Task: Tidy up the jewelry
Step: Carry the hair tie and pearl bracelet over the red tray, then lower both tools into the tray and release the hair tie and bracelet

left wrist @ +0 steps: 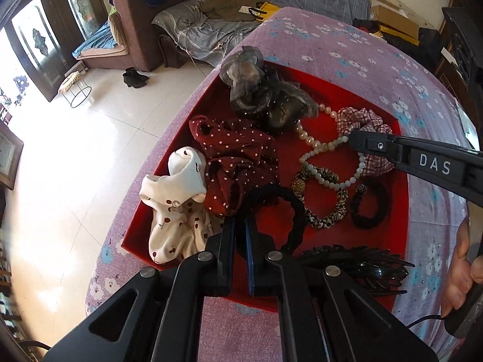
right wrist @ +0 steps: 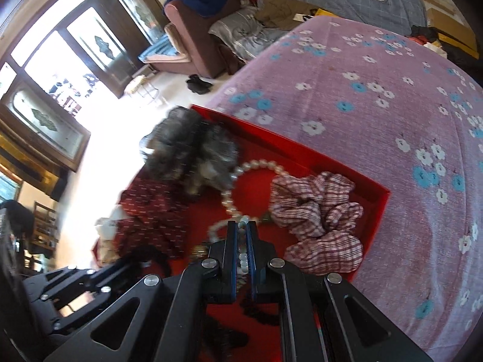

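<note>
Both tongs closed: left gripper [left wrist: 240, 235] on black hair band [left wrist: 271, 211], right gripper [right wrist: 241, 235] on pale bead bracelet [right wrist: 243, 256], over red tray [right wrist: 332, 163] on flowered cloth [right wrist: 377, 105]. Best lowered slowly, kept apart, set on bare red beside checked scrunchie [right wrist: 320, 220], clear of pearl strand [right wrist: 256, 164].

Strong daylight pours in through the glass doors [left wrist: 36, 39] on the left and burns the tiled floor [left wrist: 75, 163] to white glare. Both fisheye views bend hard and darken at the corners. The left view is sharp; the right view smears the grey hair bow [right wrist: 193, 147] with motion blur.
</note>
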A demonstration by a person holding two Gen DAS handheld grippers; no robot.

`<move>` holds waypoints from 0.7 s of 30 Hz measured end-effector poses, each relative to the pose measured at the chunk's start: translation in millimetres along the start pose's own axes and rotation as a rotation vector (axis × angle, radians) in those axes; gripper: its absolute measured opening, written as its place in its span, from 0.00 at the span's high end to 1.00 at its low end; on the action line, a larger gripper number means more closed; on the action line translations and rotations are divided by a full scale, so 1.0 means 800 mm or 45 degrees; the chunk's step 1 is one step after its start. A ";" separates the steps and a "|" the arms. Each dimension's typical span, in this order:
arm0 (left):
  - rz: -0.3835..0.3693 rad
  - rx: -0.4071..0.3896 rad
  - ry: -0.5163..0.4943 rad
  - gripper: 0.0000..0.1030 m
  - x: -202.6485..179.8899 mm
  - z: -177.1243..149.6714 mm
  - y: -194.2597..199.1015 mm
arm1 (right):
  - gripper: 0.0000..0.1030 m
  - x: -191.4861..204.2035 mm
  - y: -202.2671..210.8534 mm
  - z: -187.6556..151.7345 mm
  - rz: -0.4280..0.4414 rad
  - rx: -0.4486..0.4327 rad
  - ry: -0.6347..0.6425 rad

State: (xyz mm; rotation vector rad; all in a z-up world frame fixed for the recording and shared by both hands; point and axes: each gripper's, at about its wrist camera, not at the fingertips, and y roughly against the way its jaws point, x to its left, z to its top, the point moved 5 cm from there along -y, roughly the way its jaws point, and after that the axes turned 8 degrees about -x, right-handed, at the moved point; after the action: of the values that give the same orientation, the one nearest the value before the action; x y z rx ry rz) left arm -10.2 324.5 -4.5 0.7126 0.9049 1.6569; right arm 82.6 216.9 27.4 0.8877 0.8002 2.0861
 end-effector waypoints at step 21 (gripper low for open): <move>-0.019 0.020 0.022 0.94 0.002 0.001 -0.011 | 0.92 -0.007 -0.013 0.001 -0.081 0.014 0.033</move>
State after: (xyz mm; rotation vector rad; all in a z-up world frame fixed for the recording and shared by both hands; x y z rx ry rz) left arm -5.8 327.1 -11.6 0.7015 0.9348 1.6469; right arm 89.9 218.0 17.9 0.8326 0.8435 2.0433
